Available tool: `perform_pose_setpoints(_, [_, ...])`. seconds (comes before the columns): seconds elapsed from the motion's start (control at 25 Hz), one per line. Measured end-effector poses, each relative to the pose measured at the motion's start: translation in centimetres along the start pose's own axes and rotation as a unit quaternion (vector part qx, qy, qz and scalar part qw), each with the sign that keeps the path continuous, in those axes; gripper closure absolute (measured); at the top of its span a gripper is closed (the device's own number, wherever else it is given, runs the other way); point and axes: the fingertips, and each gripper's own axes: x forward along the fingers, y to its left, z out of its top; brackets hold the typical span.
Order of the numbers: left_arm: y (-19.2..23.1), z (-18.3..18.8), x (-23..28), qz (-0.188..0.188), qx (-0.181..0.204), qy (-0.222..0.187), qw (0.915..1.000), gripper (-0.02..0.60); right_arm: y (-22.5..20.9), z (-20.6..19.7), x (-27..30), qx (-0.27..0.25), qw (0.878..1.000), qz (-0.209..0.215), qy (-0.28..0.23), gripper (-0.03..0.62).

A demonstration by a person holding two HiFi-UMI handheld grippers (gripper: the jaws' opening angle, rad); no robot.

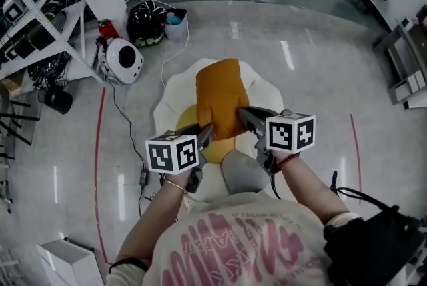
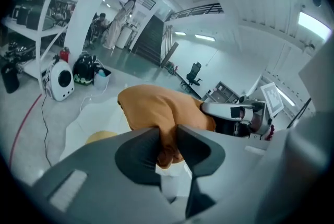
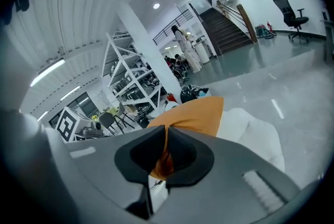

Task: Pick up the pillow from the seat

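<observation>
The orange pillow [image 1: 220, 95] is over the middle of the white seat [image 1: 175, 88]. Both grippers hold it by its near edge. The left gripper [image 1: 205, 133] has its jaws pinched on the pillow's left corner. The right gripper [image 1: 243, 115] has its jaws squeezed tight on the right corner. A yellow cushion [image 1: 215, 150] lies under the pillow.

The pillow [image 1: 220, 97] is over the seat [image 1: 175, 88] centre, with a cushion [image 1: 217, 148] below it at the seat's near edge. The left gripper [image 1: 203, 135] clamps its near-left corner, the right gripper [image 1: 247, 117] its near-right.
</observation>
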Motion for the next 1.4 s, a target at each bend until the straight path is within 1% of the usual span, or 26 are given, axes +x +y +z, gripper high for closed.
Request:
perform_pose_setpoints(0.16, [-2.4, 4.3, -2.8, -0.005, 0.045, -0.057, 0.9974, 0.469, 3.0, 4.1, -2.2, -0.034, 0.997, 0.026, -0.057, 0.571])
perform_pose_setpoints(0.28, [-4.2, 7.4, -5.2, -0.009, 0.08, -0.101, 0.9917, 0.469, 5.5, 7.2, -4.0, -0.064, 0.992, 0.044, -0.099, 0.571])
perform_pose_setpoints(0.48, [-7.6, 11.1, -9.2, -0.023, 0.119, -0.167, 0.9786, 0.469, 9.9, 10.9, -7.5, -0.109, 0.978, 0.076, -0.159, 0.571])
perform_pose_setpoints(0.72, [-12.0, 14.3, -13.6, -0.049, 0.157, -0.227, 0.9599, 0.469, 14.4, 14.2, -12.1, -0.149, 0.961, 0.106, -0.209, 0.571])
perform_pose_setpoints(0.84, [-14.2, 15.6, -15.9, -0.066, 0.181, -0.255, 0.9475, 0.469, 16.5, 15.4, -14.2, -0.166, 0.95, 0.126, -0.231, 0.571])
perform_pose_setpoints(0.92, [-15.8, 16.3, -17.5, -0.071, 0.202, -0.271, 0.9385, 0.469, 17.8, 16.0, -15.7, -0.177, 0.942, 0.141, -0.247, 0.571])
perform_pose_setpoints(1.0, [-17.5, 16.9, -19.0, -0.072, 0.227, -0.288, 0.9276, 0.468, 18.8, 16.5, -17.2, -0.187, 0.933, 0.154, -0.265, 0.571])
perform_pose_setpoints(1.2, [-20.3, 17.7, -22.3, -0.063, 0.291, -0.325, 0.8976, 0.468, 21.3, 17.1, -19.9, -0.212, 0.912, 0.184, -0.3, 0.569])
perform_pose_setpoints(1.32, [-21.5, 17.7, -23.9, -0.06, 0.317, -0.343, 0.8822, 0.468, 22.5, 17.1, -21.2, -0.221, 0.899, 0.202, -0.32, 0.568])
perform_pose_setpoints(1.4, [-22.2, 17.8, -24.8, -0.059, 0.33, -0.353, 0.8734, 0.468, 23.1, 17.1, -21.9, -0.226, 0.892, 0.21, -0.329, 0.568])
